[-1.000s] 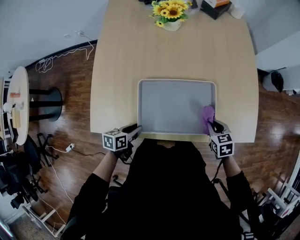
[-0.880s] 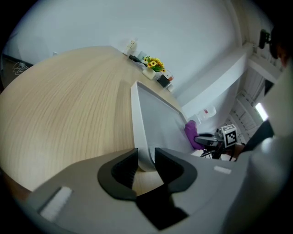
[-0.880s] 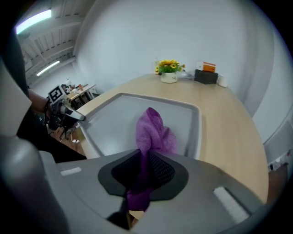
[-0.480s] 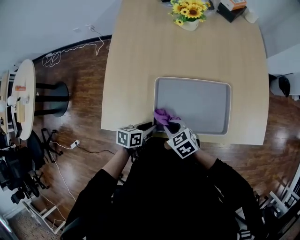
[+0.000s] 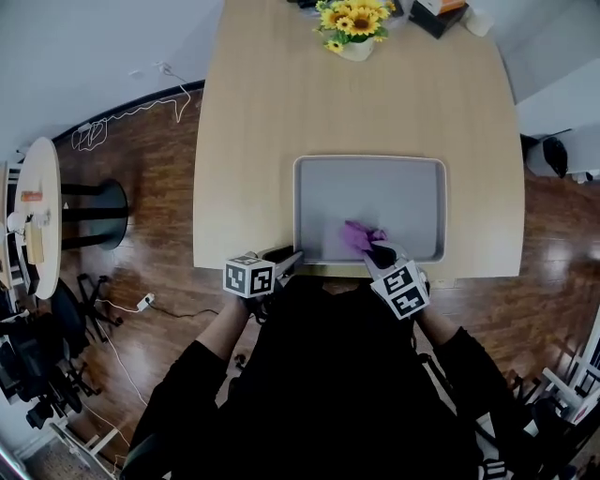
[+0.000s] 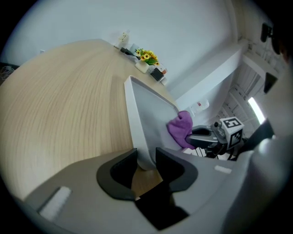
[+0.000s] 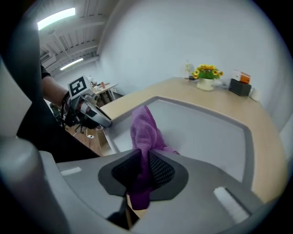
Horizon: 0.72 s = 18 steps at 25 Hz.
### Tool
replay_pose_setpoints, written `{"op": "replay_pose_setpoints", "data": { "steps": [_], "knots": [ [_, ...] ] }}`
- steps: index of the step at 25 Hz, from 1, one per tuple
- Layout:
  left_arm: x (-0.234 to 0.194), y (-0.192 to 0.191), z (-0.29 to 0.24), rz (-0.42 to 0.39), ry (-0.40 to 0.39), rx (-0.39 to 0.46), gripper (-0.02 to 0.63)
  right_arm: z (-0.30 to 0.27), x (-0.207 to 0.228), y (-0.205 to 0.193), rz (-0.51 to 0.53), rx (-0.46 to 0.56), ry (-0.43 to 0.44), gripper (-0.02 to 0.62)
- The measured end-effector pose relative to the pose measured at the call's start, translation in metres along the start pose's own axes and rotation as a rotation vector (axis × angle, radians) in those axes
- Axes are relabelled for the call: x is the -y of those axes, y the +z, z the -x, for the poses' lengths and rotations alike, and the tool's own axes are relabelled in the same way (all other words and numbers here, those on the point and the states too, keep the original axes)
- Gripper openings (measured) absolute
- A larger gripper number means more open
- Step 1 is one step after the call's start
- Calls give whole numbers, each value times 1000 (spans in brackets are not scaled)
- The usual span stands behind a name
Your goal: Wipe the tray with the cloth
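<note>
The grey tray (image 5: 375, 192) lies near the front edge of the wooden table (image 5: 253, 131). A purple cloth (image 5: 359, 236) rests on the tray floor by the middle of its near rim, and my right gripper (image 5: 378, 251) is shut on it. In the right gripper view the cloth (image 7: 144, 130) is pinched between the pads and stands up ahead of them. My left gripper (image 5: 289, 260) sits at the tray's near left corner. Its jaws have just been opening a little. The tray rim (image 6: 145, 157) still fills the gap between them.
A vase of yellow flowers (image 5: 352, 23) and a dark box (image 5: 433, 14) stand at the table's far end. A round side table (image 5: 37, 216) and loose cables (image 5: 122, 117) are on the wood floor to the left. The person stands against the table's near edge.
The right gripper dragged the cloth from the tray's right side to its near left corner, then back toward the middle of the near rim. The left gripper stayed at the corner.
</note>
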<state>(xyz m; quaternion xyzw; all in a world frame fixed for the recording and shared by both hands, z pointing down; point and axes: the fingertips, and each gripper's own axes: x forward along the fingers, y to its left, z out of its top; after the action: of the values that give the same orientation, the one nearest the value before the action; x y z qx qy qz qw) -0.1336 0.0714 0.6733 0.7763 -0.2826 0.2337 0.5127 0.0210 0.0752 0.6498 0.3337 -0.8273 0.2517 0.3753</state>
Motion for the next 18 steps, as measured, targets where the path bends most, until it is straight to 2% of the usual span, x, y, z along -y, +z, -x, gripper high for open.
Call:
{"op": "replay_pose_setpoints", "data": {
  "steps": [5,8,10,14,18],
  "knots": [
    [2,1,1,40,24,40,112,72,104,-66,-108,-49,-173,49],
    [0,2,1,52,56,62,112,96,146,-79,-149,-39,-225,51],
    [0,3,1,49,76,71,114,95,157,-74,-128,-37,-221,51],
    [-3,-1,4,41,115,78,114,69,179,-43,28,-35,-252,49],
    [-2,1,3,43,131,89,121,46,227,0,33,-18,-267,48]
  ]
}}
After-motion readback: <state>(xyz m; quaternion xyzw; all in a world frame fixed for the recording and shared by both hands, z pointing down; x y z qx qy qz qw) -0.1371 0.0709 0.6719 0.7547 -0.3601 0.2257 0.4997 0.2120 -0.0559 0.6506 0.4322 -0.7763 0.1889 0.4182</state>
